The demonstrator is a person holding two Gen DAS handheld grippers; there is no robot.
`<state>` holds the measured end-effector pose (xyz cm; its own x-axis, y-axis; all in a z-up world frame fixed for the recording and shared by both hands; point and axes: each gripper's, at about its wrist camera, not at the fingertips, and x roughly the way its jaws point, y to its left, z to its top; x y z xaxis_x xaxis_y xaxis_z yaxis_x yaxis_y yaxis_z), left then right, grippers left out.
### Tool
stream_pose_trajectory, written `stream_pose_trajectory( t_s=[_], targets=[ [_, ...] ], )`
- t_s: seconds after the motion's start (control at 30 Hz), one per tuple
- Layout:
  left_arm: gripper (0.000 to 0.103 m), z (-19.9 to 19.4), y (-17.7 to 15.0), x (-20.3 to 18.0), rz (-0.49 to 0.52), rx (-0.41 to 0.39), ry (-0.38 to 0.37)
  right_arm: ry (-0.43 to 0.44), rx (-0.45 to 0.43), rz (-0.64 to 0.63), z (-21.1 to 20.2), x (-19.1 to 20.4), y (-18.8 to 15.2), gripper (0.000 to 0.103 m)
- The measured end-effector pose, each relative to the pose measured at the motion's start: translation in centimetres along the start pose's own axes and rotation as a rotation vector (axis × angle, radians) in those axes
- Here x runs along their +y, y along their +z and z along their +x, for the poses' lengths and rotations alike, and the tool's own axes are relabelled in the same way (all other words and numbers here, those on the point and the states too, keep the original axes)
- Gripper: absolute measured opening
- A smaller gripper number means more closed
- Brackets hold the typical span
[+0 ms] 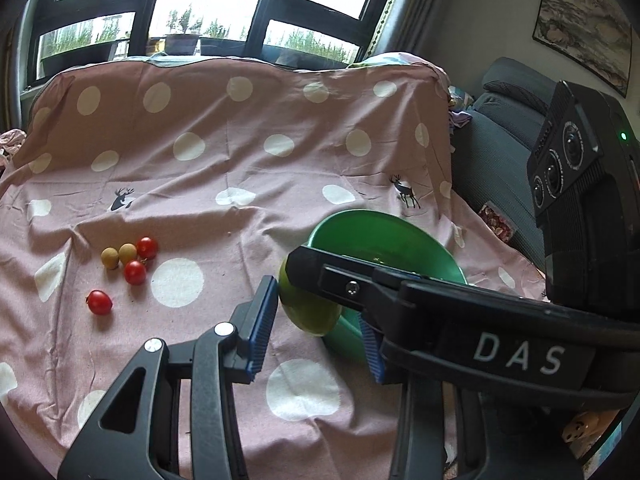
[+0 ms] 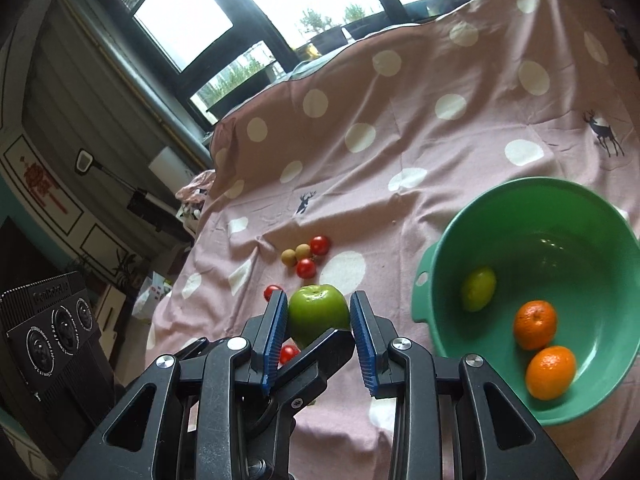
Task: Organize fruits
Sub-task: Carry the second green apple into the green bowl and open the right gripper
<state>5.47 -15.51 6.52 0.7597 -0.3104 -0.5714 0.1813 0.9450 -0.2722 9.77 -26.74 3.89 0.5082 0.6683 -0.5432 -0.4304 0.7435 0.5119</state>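
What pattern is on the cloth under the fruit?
Pink cloth with white polka dots and small dark deer prints, clearest in the left wrist view.

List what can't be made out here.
- Left wrist view: green bowl contents, blocked by right gripper and near wall.
- Right wrist view: green apple underside, covered by left gripper; lifted or resting unclear.
- Right wrist view: cherry tomato mostly behind the fingers.

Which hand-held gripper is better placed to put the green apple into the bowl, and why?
The right hand-held gripper: its blue pads already bracket the green apple, with the green bowl just beside it. The left hand-held gripper is open and holds nothing.
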Motion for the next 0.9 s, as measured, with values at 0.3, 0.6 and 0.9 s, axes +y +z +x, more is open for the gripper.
stream_pose_trajectory(
  t_s=[0.3,0.6,0.9],
  targets=[
    [0.038,2.9,1.1,-3.6,0.056,0.036,-0.061,-0.032,-0.059,0.086,-2.9,-4.1,0.8,0.035],
    [0.038,6.0,1.3,-5.9,0.084,0.092,-0.102,-0.070,-0.071,0.164,-4.0,-7.7,0.9,0.035],
    [0.038,8.9,1.0,-6.6,0.069,0.156,-0.149,-0.116,-0.041,0.240,-3.7,-10.7,0.8,0.035]
  ],
)
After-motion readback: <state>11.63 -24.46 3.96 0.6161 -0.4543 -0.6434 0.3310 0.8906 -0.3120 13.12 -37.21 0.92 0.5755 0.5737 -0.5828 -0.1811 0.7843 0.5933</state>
